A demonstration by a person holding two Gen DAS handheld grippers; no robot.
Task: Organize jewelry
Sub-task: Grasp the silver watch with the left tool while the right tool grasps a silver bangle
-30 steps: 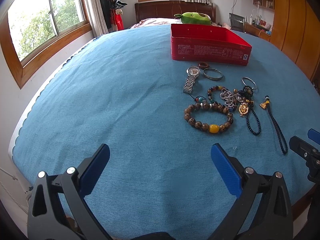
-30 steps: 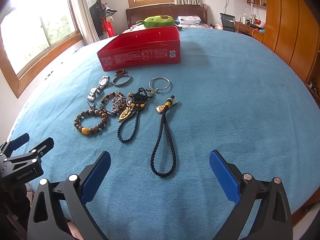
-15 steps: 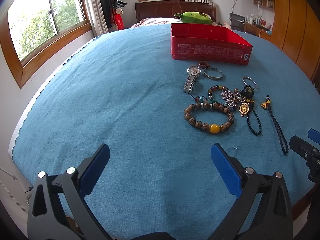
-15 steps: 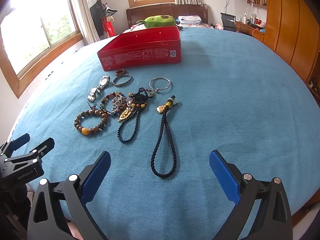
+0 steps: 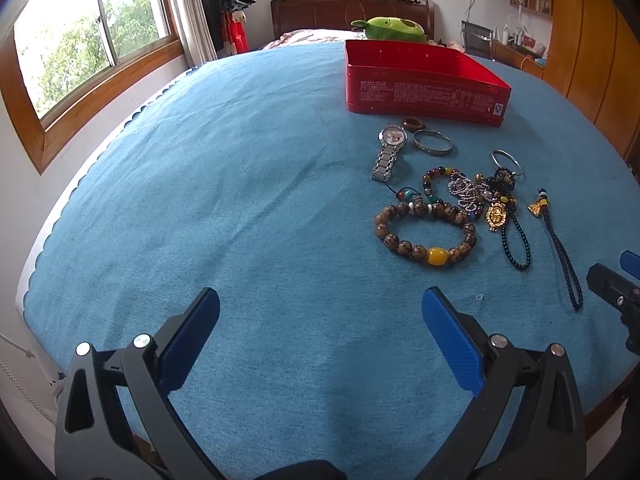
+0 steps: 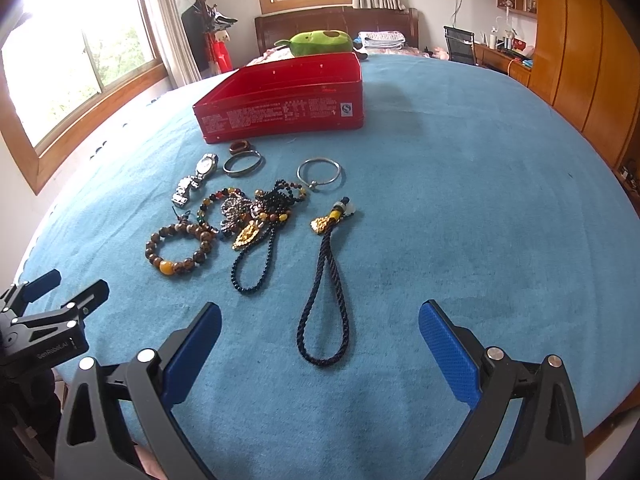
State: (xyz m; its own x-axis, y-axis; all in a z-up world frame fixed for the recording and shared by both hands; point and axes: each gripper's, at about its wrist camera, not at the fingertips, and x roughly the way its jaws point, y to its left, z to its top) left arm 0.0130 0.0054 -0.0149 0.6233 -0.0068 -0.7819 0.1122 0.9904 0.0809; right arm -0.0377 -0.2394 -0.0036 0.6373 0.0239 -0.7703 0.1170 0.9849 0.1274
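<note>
Evidently nothing is gripped yet: the left gripper (image 5: 320,312) and right gripper (image 6: 320,328) both hover with fingers wide apart. Jewelry lies loose just before the red tin (image 6: 280,108), the corded charm (image 6: 324,280) nearest, likely awaiting transfer inside.

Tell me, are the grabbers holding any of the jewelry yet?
No. The left gripper and the right gripper are both open with nothing between their fingers. All the jewelry, like the wooden bracelet, lies on the blue cloth.
</note>
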